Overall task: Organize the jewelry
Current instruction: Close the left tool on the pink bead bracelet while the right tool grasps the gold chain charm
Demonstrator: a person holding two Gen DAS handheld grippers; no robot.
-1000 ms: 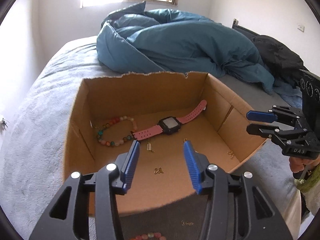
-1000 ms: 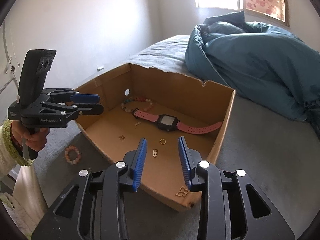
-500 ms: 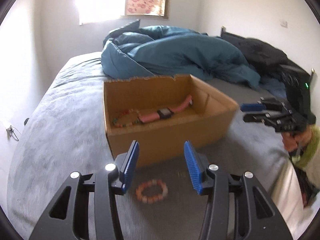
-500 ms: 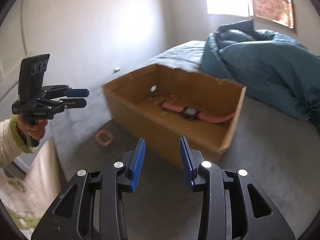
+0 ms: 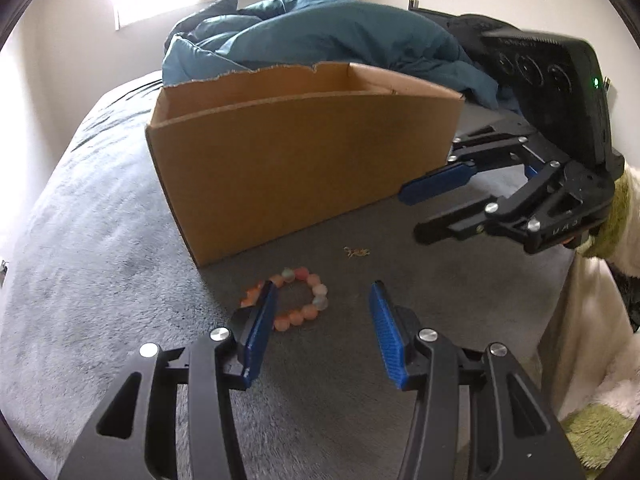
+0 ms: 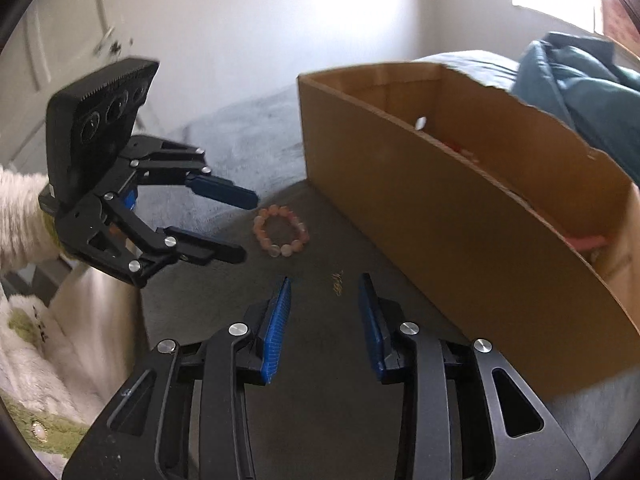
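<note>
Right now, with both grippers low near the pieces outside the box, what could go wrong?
1. The open left gripper has one finger over the pink beaded bracelet; closing may catch only its edge and flick it away.
2. The small gold trinket lies flat on dark grey fabric; the open right gripper may pinch cloth instead.

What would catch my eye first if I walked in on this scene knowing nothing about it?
Probably the big open cardboard box sitting on the grey bed, with a rumpled teal duvet heaped behind it. Next, the pink bead bracelet lying on the bed in front of the box, a tiny gold piece beside it. The left gripper and right gripper hover over them, jaws open.
</note>
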